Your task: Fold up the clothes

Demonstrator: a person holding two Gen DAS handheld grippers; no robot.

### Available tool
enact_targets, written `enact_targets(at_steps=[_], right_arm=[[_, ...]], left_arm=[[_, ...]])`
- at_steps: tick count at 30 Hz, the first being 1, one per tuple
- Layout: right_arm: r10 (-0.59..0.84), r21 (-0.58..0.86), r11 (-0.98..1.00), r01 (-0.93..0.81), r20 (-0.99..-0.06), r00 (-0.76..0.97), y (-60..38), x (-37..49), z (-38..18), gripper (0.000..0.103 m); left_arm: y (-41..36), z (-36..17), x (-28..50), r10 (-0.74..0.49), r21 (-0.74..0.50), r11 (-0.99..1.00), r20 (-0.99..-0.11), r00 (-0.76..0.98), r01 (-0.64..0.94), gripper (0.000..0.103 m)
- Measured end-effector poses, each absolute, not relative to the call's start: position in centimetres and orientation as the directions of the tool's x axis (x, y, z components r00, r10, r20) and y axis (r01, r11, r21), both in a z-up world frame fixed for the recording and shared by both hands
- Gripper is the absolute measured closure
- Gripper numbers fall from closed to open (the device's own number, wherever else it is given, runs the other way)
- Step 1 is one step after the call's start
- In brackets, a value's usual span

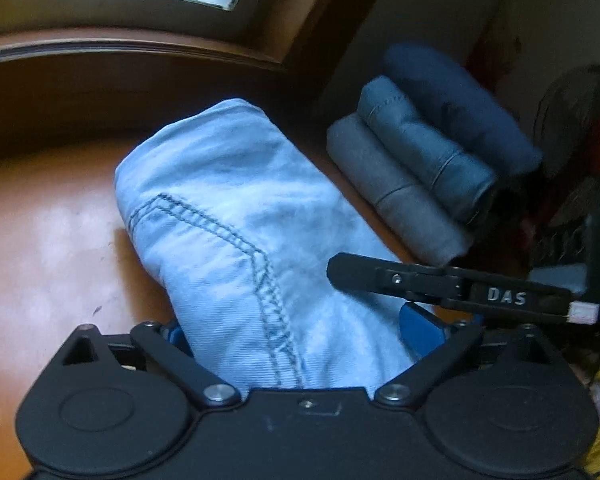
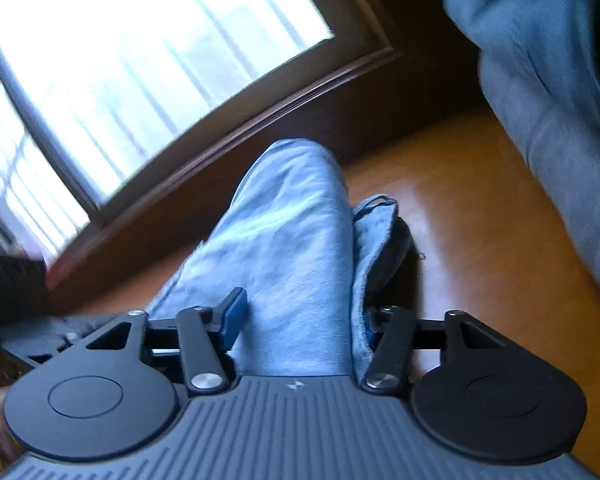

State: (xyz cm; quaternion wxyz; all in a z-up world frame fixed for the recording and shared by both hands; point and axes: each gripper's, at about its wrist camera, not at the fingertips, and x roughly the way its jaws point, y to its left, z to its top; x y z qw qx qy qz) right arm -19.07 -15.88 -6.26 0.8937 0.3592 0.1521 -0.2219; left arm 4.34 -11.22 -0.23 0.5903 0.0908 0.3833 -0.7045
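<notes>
The table is a glossy orange-brown surface backed by a dark wooden ledge under a bright window. Along its far right side sits a stack of folded clothes, grey and blue at the bottom and dark navy on top, well apart from the working area. The light-blue jeans lie in the middle of the table as a thick folded bundle with a stitched seam running across the top, their near end reaching right into both tools. The left tool has the bundle between its blue pads and looks clenched on it, the cloth bulging out past the fingers. The right tool straddles the same bundle from the other side; its left pad touches the denim and its right finger is buried in a loose frayed flap, so it appears to be gripping, though how firm that hold is I cannot tell. To finish this fold well, both tools should probably bite through all the layers, catch that stray flap, and move together so the bundle stays square before it goes beside the stack.
</notes>
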Motion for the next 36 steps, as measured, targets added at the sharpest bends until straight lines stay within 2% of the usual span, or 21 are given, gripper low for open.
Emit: enact_targets(at_steps=[6, 22, 30, 33, 36], right_arm=[[-0.289, 0.595, 0.635, 0.492, -0.408, 0.866, -14.3, -18.5, -5.4, 0.058], [-0.322, 0.576, 0.694, 0.431, -0.287, 0.902, -11.5, -17.2, -0.4, 0.058], [-0.337, 0.545, 0.734, 0.405, -0.225, 0.914, -11.9, -18.3, 1.2, 0.058], [-0.334, 0.496, 0.762, 0.417, -0.25, 0.909, -12.7, -18.1, 0.9, 0.058], [-0.329, 0.44, 0.77, 0.462, -0.348, 0.878, -13.4, -17.5, -0.8, 0.058]], left_arm=[[-9.0, 1.2, 5.4, -0.776, -0.466, -0.029, -0.548, -0.314, 0.884, 0.005], [-5.2, 7.3, 6.7, -0.821, -0.413, -0.093, -0.483, -0.305, 0.906, 0.005], [-5.4, 8.7, 5.7, -0.849, -0.369, -0.108, -0.448, -0.279, 0.923, 0.005], [-6.5, 6.3, 5.5, -0.825, -0.383, -0.071, -0.496, -0.27, 0.921, 0.005], [-7.5, 3.3, 5.0, -0.779, -0.402, -0.019, -0.568, -0.266, 0.916, 0.008]])
